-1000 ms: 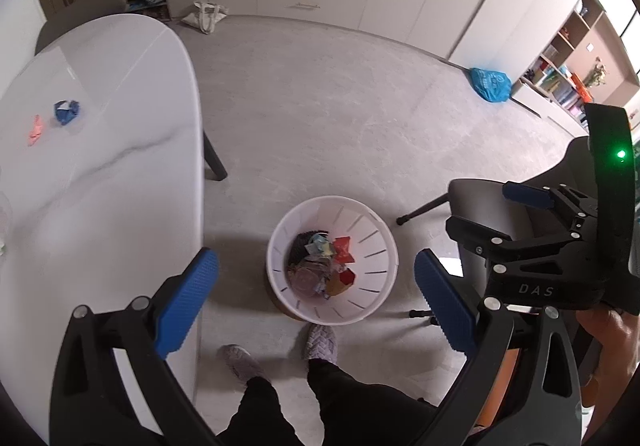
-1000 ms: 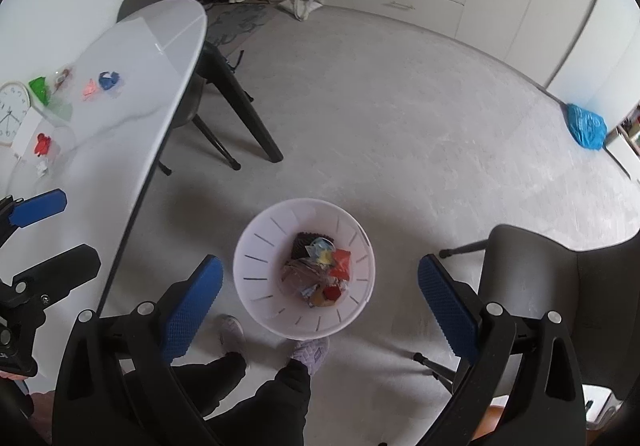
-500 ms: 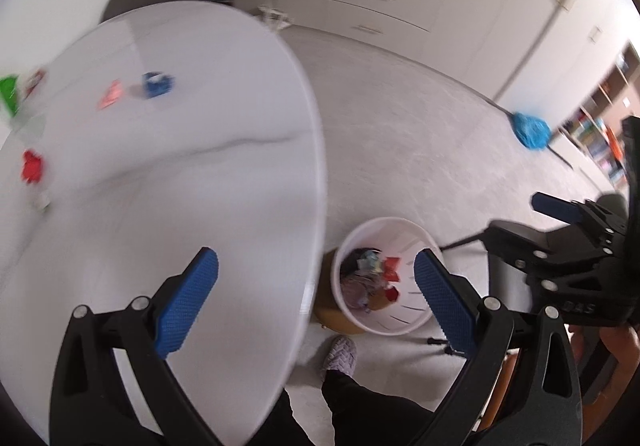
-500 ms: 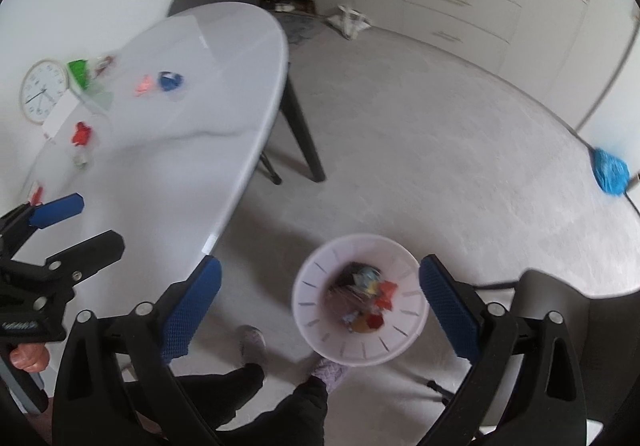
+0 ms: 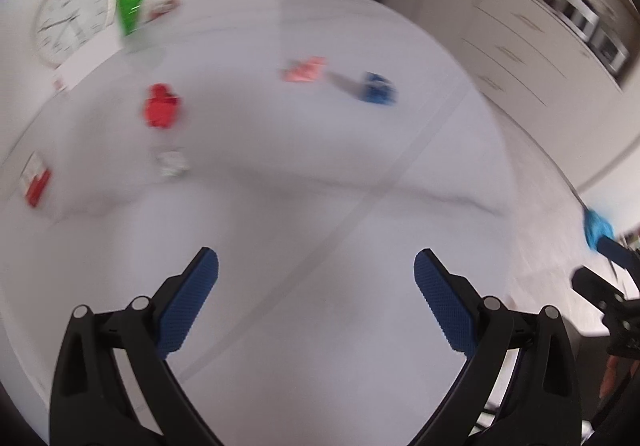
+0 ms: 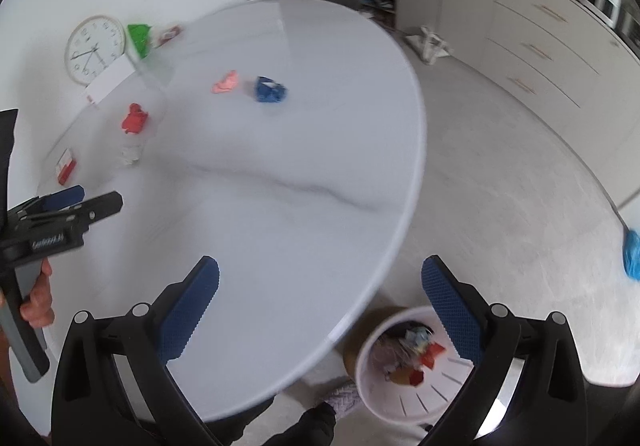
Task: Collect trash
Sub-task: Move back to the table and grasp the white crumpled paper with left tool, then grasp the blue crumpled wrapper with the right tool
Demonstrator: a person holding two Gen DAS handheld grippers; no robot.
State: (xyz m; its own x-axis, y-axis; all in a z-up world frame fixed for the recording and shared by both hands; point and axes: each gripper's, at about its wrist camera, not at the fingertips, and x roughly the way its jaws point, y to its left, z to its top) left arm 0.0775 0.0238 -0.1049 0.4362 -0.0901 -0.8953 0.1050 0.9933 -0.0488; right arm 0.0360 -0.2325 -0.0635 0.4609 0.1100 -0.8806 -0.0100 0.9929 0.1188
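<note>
2 empty, spread tongs: left [image 5: 316, 300], right [image 6: 320, 302]; 1 bin [image 6: 404, 402].

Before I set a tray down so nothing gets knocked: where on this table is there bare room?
The near half of the white table is bare, from the grey vein across its middle to the near edge by the bin. The far left is crowded: blue wrapper, pink scrap, red wrapper, white scrap, red-and-white packet.
</note>
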